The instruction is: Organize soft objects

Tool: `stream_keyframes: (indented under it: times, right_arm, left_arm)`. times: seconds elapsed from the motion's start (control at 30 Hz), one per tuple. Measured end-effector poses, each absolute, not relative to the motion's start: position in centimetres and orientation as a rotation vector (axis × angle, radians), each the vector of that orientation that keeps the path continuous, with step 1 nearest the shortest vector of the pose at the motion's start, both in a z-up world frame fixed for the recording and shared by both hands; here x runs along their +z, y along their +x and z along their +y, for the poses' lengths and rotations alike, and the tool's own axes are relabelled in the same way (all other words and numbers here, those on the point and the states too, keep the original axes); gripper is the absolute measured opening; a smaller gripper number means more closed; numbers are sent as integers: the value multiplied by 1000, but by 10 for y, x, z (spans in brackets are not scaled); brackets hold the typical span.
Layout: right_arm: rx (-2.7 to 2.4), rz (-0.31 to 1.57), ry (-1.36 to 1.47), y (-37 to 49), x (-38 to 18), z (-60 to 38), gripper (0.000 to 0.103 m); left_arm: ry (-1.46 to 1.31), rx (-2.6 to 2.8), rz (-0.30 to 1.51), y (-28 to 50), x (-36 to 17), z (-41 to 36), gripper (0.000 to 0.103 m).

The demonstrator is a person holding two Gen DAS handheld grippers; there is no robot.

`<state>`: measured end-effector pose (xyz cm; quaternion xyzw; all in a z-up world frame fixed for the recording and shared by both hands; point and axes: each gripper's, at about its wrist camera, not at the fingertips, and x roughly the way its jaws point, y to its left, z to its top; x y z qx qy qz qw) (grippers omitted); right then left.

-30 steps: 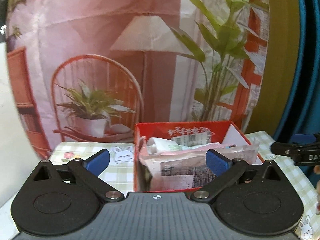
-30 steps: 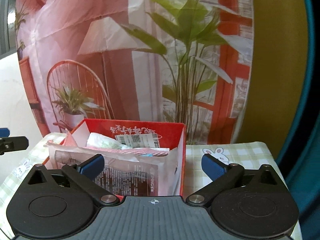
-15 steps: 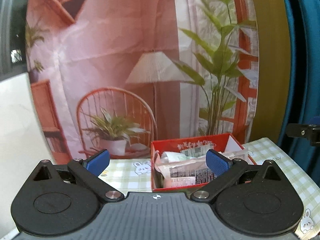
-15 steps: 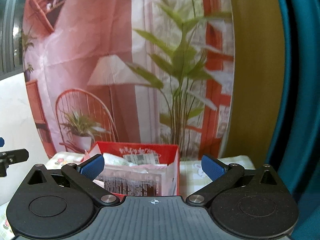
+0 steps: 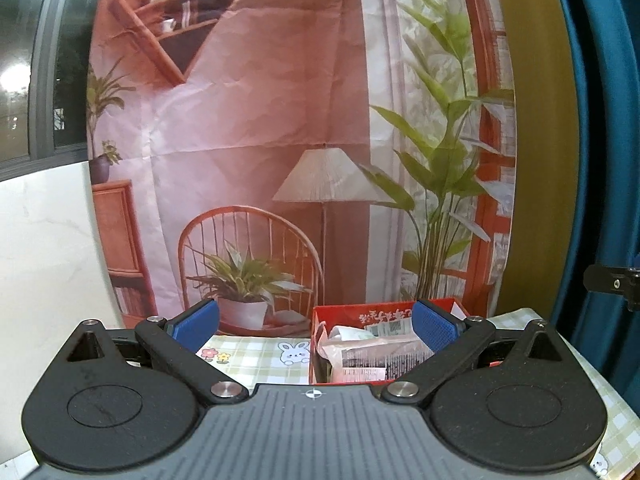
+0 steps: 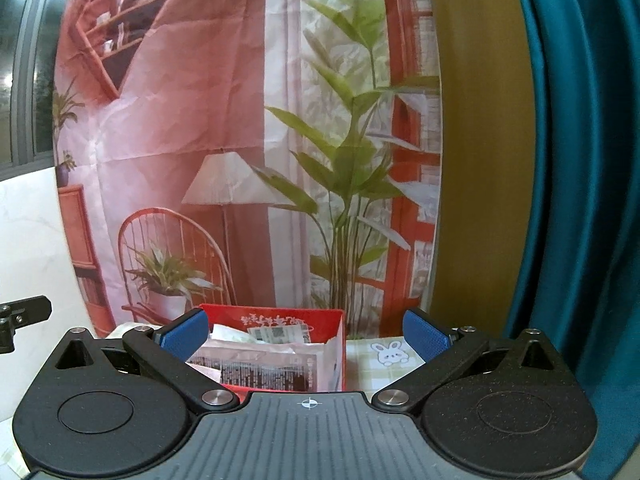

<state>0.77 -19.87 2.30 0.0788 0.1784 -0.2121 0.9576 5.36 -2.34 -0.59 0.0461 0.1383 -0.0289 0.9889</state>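
Red box [image 5: 362,312] on the checked tablecloth [image 5: 256,360], open at the top, printed characters along the inside of its far wall; crammed with soft packets [image 5: 376,354], pale pink and white wrappers, dense dark print and a barcode label showing, tops crumpled and rising to about the rim; exact number of packets impossible to count, at least three distinguishable; seen again from the right wrist as the same red box [image 6: 320,316] with a pink printed packet [image 6: 264,368] leaning against the near side and spilling over the edge. Left gripper [image 5: 316,322] held back from the box, blue pads [image 5: 196,320] spread wide, nothing between them; right pad overlapping the box's far right corner in view, contact impossible to judge. Right gripper [image 6: 304,334] likewise wide apart and empty, blue pads [image 6: 424,338] flanking the box in view, left pad in front of the box's left corner. Behind the table, a creased printed backdrop [image 5: 280,120] showing a chair, a lamp, potted plants and shelves; teal curtain [image 6: 580,160] to the right of it; white marble-look wall [image 5: 44,240] to the left. Cartoon rabbit print [image 5: 294,352] on the cloth just left of the box, small flowers [image 5: 214,355] further left; another rabbit [image 6: 390,351] just right of the box. Count: one box, two grippers, four blue pads, two rabbits near the box.
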Motion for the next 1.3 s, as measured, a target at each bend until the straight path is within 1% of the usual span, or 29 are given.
stream_keyframes:
  times: [1.3]
  right_arm:
    - [-442,380,148,0,20,-197,103]
  left_arm:
    - [83,-81,312,53,-13,-19,103]
